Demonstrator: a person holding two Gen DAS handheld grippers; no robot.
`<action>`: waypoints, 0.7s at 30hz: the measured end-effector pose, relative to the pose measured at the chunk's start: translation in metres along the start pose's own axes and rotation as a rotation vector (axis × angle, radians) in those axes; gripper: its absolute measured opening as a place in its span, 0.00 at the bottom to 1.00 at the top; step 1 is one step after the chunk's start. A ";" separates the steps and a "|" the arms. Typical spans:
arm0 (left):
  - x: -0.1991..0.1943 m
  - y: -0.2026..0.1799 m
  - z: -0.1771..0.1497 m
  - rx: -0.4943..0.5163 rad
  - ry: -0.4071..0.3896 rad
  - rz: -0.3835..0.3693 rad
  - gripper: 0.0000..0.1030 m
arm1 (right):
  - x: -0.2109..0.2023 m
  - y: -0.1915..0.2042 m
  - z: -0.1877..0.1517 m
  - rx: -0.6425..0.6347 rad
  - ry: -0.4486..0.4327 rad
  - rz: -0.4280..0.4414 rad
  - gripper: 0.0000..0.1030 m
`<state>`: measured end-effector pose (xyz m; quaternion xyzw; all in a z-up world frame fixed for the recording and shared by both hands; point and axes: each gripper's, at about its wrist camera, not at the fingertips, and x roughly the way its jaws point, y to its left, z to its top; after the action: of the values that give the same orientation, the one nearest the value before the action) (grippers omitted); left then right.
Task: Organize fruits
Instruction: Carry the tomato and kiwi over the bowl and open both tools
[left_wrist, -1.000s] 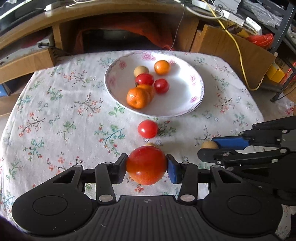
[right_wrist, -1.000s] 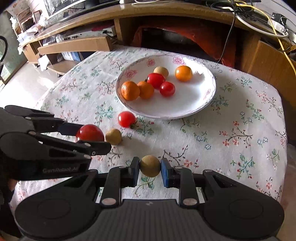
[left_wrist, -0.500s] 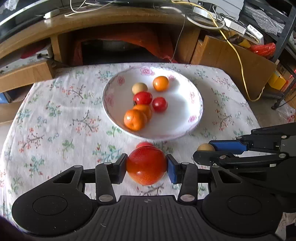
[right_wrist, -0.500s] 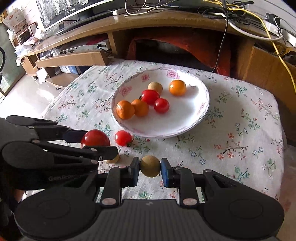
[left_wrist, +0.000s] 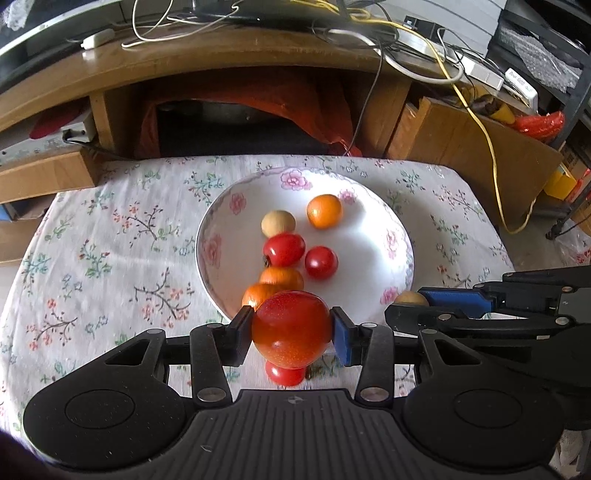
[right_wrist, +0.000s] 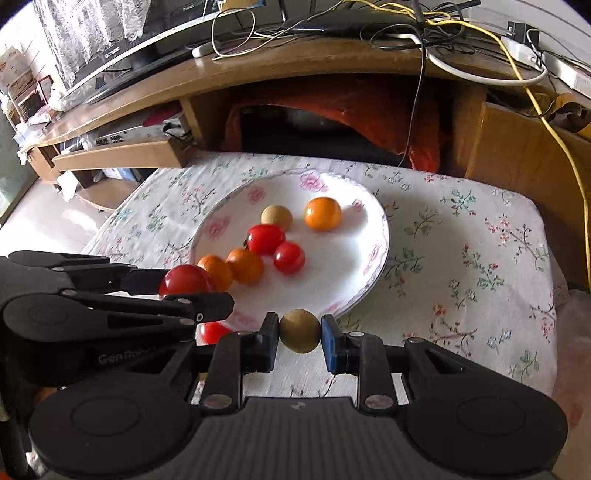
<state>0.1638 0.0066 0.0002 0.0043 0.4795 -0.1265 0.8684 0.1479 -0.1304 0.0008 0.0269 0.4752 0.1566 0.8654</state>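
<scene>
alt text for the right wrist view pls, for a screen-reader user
The right gripper pinches a small tan round fruit just short of a white floral plate holding six small fruits: red, orange and tan. At left, the left gripper holds a red tomato at the plate's near rim, above a flowered tablecloth.

Two close downward views, shared plate (left_wrist: 400, 236)

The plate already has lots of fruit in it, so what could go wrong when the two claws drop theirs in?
1. The big red tomato in the left claw might land on the oranges near the plate rim and knock them rolling.
2. The tan ball fruit in the right claw is round, so it could roll off the rim.
3. The claws are close together and might bump.
</scene>
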 end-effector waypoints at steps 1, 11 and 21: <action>0.001 0.000 0.002 -0.001 -0.001 0.002 0.50 | 0.002 -0.001 0.002 0.002 -0.002 0.000 0.25; 0.010 0.003 0.014 -0.008 -0.016 0.017 0.50 | 0.013 -0.009 0.016 0.025 -0.014 0.009 0.25; 0.021 0.003 0.024 -0.020 -0.028 0.015 0.50 | 0.021 -0.020 0.024 0.068 -0.029 -0.002 0.25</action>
<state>0.1953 0.0019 -0.0052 -0.0029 0.4685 -0.1152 0.8759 0.1838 -0.1408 -0.0070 0.0581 0.4677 0.1391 0.8709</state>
